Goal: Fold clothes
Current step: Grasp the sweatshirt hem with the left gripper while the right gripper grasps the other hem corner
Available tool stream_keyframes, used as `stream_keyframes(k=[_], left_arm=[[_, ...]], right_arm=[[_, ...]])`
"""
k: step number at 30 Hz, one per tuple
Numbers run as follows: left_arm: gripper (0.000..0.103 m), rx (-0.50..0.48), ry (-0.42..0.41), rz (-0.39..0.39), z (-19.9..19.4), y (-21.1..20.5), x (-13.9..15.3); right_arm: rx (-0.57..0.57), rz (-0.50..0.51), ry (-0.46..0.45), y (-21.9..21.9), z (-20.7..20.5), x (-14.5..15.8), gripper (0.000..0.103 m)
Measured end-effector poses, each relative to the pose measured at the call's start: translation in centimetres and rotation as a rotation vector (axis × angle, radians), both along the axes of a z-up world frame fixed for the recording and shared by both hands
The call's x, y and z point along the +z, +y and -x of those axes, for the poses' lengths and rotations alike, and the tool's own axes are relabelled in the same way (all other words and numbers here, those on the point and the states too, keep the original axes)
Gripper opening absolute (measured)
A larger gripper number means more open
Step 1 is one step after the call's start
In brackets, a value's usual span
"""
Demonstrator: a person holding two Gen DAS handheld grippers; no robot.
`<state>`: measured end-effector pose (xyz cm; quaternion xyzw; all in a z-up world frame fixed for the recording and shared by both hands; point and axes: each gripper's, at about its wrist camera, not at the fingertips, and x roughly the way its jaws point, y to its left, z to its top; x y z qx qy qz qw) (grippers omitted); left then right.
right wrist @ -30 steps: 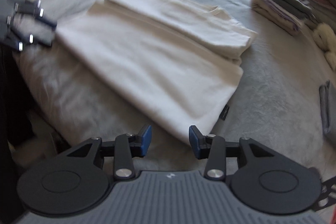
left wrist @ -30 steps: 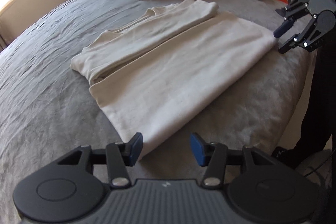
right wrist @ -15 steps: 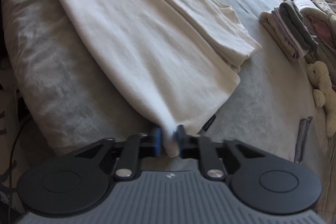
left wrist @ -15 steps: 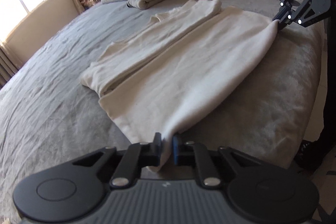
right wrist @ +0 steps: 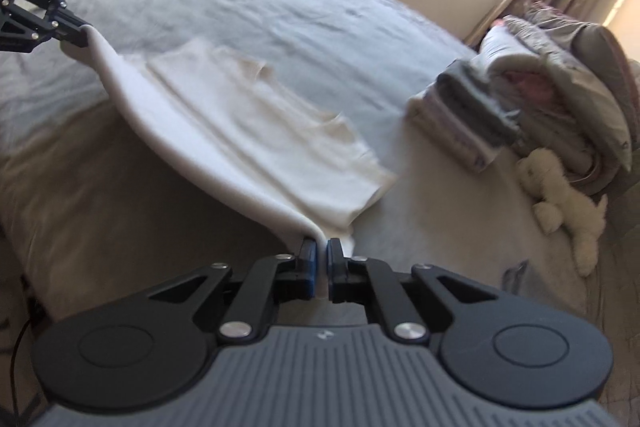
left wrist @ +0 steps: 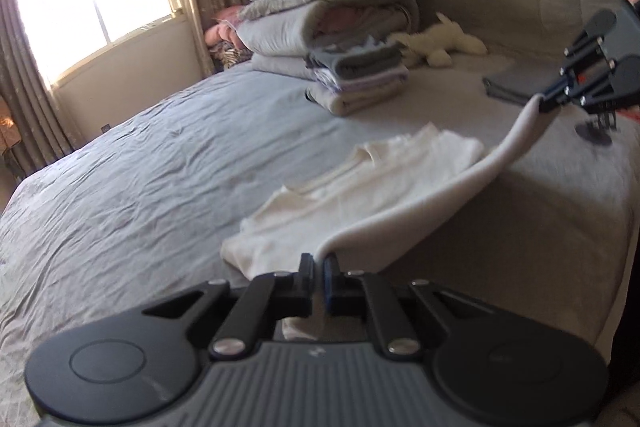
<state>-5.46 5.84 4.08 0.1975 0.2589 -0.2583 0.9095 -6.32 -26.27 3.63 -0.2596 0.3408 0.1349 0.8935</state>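
The left gripper (left wrist: pixel 319 269) and right gripper (right wrist: pixel 319 254) each clamped one end of the cream shirt's (left wrist: pixel 360 195) lifted near edge, its folded-in far side lying straight ahead on the bed (left wrist: pixel 160 155).

left gripper (left wrist: pixel 319 277) jaws pinched nearly closed, right gripper (right wrist: pixel 319 269) likewise, both raised

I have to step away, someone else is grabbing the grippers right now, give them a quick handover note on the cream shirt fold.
Left gripper: shut on one near corner of the cream shirt.
Right gripper: shut on the other near corner.
The near edge hangs lifted between them; the far part lies on the grey bed, with a narrow lengthwise fold already on top.
Left to do: probably carry the lifted edge over the far part, lay it flat, release. A stack of folded clothes sits farther up the bed.
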Motion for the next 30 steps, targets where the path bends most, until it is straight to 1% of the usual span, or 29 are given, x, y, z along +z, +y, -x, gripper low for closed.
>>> stream_keyframes(k=[3, 6, 11, 15, 19, 24, 30], left_arm=[[0.005, 0.027, 0.003, 0.039, -1.9, -0.1, 1.2], [0.005, 0.058, 0.012, 0.067, -4.1, -0.3, 1.7], [0.004, 0.112, 0.027, 0.078, -8.2, -1.1, 1.7], [0.004, 0.157, 0.048, 0.081, -11.6, -1.8, 1.3], [0.005, 0.2, 0.083, 0.082, -15.3, -2.5, -0.1], [0.005, 0.245, 0.139, 0.082, -19.4, -3.0, -2.9], [0.005, 0.285, 0.191, 0.079, -22.6, -3.6, -7.0]], right_arm=[[-0.017, -0.009, -0.025, -0.1, -1.5, 0.8, 0.004], [-0.037, -0.022, -0.045, -0.3, -3.2, 1.5, 0.004], [-0.074, -0.045, -0.063, -0.5, -6.6, 2.2, 0.004], [-0.109, -0.058, -0.06, -0.6, -9.8, 1.6, 0.004], [-0.149, -0.085, -0.041, -0.8, -12.9, 0.5, 0.004], [-0.191, -0.114, -0.008, -1.1, -16.4, -1.8, 0.004], [-0.246, -0.167, 0.045, -1.6, -19.5, -5.3, 0.004]])
